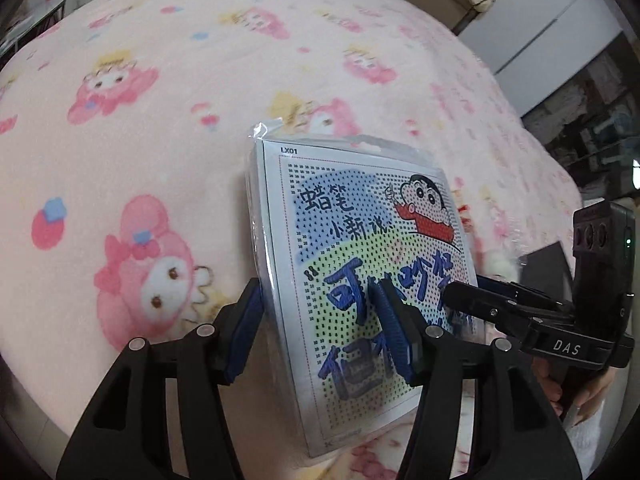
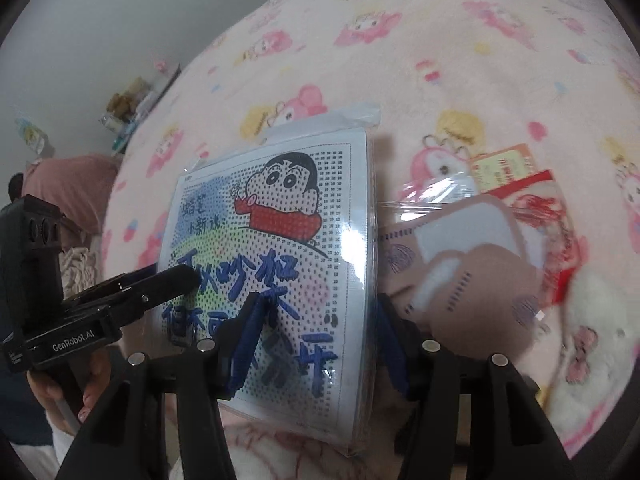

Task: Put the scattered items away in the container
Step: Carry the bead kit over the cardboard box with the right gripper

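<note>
Your left gripper point(image 1: 316, 332) and right gripper point(image 2: 316, 340) both straddle the bagged cartoon craft kit point(image 1: 360, 264), blue pads against its faces, clamped on it from either side, holding it upright above the pink blanket point(image 1: 160, 92).

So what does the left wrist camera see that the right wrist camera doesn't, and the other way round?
Left wrist only: white cabinet doors and cluttered shelves in the background. Right wrist only: a brown-and-grey plastic packet and a dusky pink pillow. Both: the pink cartoon-print fleece blanket, the plastic-wrapped cartoon pattern pack between blue-padded black fingers, plus the other hand's tool: right gripper in the left view, left gripper in the right.
</note>
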`<state>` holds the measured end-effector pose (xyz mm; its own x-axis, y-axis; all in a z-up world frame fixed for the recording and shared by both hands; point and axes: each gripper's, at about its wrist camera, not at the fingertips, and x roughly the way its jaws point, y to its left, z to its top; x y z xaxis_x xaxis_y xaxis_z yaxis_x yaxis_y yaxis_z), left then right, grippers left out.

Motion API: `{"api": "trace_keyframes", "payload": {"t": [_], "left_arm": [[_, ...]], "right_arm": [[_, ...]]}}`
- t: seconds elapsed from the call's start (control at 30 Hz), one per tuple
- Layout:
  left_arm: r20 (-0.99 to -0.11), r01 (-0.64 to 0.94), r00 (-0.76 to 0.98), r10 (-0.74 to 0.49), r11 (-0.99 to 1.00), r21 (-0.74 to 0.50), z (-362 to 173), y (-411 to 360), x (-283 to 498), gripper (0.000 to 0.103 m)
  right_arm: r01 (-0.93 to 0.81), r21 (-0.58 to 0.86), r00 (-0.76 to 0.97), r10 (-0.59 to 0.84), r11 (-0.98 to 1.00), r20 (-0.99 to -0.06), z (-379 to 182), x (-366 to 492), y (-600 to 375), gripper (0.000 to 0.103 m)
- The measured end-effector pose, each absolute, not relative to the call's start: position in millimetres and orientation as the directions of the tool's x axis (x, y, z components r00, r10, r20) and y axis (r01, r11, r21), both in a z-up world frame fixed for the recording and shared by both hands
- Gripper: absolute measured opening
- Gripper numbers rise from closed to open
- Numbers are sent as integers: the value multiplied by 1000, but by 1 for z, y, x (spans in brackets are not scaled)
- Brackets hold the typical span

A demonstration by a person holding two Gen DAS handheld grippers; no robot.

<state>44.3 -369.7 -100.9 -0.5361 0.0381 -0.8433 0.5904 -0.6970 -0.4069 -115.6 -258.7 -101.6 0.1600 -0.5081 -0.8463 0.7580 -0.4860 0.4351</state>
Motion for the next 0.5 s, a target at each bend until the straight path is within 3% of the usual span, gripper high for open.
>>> {"api": "trace_keyframes", "payload": {"t": [0.23, 0.5], "left_arm": [[-790, 469, -612, 40, -786, -403, -32, -318, 32, 57], [-759, 328, -642, 113, -854, -404, 2, -238, -3, 57]], "right_arm": [[741, 417, 9, -613, -527, -790, -29, -105, -180, 52], [703, 374, -131, -626, -606, -768, -1, -81, -84, 52]]}}
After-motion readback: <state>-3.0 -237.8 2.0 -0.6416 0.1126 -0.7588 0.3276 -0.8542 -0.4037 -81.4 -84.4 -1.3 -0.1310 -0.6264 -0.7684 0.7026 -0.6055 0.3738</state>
